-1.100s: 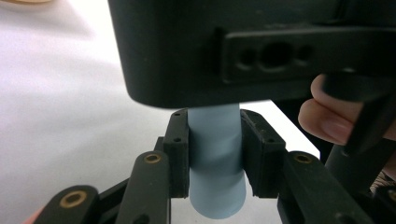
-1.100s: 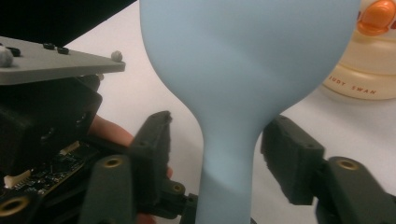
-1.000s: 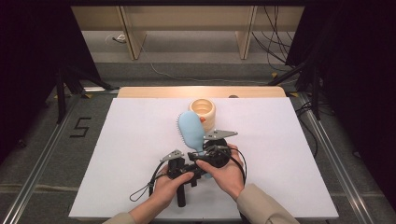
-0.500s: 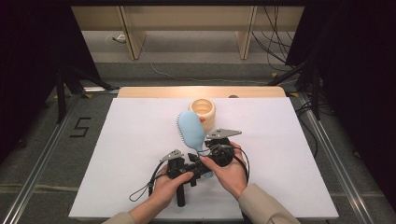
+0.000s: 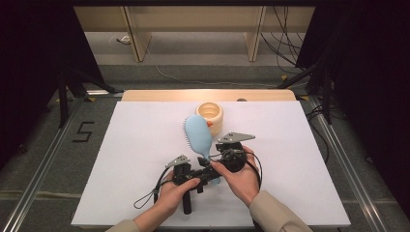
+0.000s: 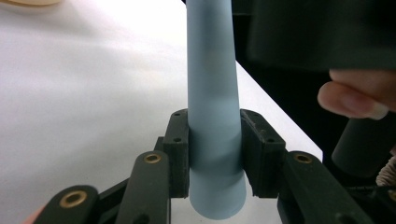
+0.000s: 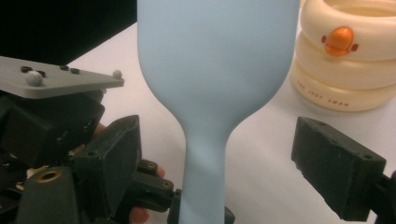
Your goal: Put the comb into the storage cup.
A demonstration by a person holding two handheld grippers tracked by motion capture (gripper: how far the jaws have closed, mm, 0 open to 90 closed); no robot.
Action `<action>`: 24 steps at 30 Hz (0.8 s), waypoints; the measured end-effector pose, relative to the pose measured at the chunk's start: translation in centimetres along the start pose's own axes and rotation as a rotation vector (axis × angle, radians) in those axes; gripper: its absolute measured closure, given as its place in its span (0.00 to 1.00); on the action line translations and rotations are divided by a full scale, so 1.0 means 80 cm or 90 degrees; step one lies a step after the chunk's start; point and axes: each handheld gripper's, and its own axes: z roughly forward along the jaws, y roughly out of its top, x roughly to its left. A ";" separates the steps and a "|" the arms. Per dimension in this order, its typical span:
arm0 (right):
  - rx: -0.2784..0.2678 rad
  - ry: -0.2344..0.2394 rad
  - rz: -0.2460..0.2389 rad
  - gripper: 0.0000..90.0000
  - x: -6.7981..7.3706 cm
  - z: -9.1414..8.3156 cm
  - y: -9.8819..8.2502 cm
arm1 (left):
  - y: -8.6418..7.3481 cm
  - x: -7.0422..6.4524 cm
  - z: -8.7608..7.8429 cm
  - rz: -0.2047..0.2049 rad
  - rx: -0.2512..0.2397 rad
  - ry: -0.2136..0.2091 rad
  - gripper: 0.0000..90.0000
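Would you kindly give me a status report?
Left gripper shut on brush handle. Right gripper open, just opening, astride the neck. Duck pot close behind.

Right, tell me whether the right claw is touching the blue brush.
Apart. In the right gripper view, the right claw stands open, gaps on both sides of the blue brush handle.

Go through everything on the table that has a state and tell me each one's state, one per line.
Blue hairbrush: held by its handle, head raised, bristles facing left.
Left tongs: shut on the brush handle.
Right tongs: open, jaws have just been opening; handle between them, untouched.
Cream duck cup: upright on the table.
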 end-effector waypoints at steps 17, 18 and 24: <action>-0.041 -0.009 0.013 0.17 -0.009 -0.027 0.017 | -0.001 0.000 0.000 0.004 0.001 0.001 0.72; -0.043 -0.009 0.012 0.17 -0.009 -0.027 0.018 | -0.001 0.000 0.000 0.005 0.001 0.001 0.72; -0.046 -0.007 0.000 0.15 -0.008 -0.028 0.030 | -0.001 0.001 0.001 0.004 0.001 0.001 0.72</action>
